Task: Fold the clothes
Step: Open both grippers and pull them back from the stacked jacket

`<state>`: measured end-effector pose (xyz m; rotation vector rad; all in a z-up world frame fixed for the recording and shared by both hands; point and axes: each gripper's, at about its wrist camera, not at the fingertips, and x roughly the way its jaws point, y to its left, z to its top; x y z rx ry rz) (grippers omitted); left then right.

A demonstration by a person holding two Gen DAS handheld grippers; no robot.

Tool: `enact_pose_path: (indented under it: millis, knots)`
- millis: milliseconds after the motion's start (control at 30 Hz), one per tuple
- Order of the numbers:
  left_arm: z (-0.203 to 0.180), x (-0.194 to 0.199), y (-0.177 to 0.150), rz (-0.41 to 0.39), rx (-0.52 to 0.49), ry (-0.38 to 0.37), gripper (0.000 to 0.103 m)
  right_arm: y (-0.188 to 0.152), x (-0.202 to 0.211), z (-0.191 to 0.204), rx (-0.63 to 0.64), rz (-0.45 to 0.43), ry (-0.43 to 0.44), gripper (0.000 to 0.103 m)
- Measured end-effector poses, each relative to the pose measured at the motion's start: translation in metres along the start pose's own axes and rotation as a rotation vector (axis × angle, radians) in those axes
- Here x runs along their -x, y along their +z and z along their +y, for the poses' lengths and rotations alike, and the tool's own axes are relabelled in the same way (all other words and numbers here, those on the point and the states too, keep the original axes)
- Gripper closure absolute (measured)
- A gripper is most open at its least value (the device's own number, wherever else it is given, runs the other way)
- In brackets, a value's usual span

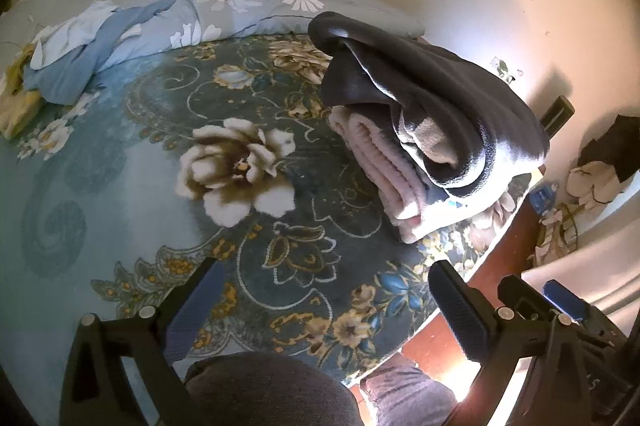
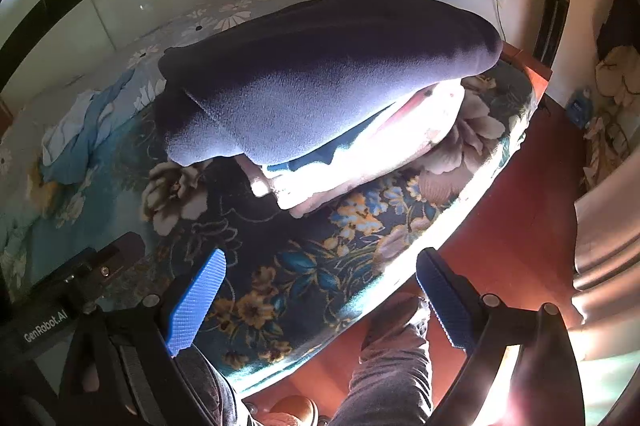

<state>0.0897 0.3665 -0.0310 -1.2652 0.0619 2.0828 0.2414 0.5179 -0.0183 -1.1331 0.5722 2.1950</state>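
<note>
Now both tongs hang above the near edge of the bed, and neither holds anything: the left tongs (image 1: 324, 310) stand wide apart over the floral blanket (image 1: 120, 161), and the right tongs (image 2: 320, 302) are spread just as wide, their blue ribbed pads (image 2: 196, 302) bare, over the blanket's border where it drops toward the red floor (image 2: 520, 226). A stack of folded clothes sits on the blanket near the bed's right edge: a dark fleece garment (image 1: 452, 97) lies folded on top, overhanging a folded pink garment (image 1: 384, 177) beneath it, with a sliver of blue and white cloth showing between the layers. In the right wrist view the same dark fleece (image 2: 320, 73) fills the middle, sunlit along its lower edge, with the pink layer (image 2: 360, 161) under it. Well apart from the stack, at the far left of the bed, a crumpled light blue garment (image 1: 76, 57) lies unfolded, partly over something yellow (image 1: 16, 105), just beside a daisy-print pillow (image 1: 248, 5). The person's knee in dark grey trousers (image 1: 264, 390) shows between the left tongs' fingers
</note>
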Motion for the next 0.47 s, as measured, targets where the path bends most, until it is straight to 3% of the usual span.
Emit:
enact_pose_path:
  millis: [467]
  knots:
    - [-0.008, 0.013, -0.002, -0.084, -0.044, 0.042, 0.0, 0.003, 0.006, -0.001, 0.006, -0.017, 0.001, 0.006]
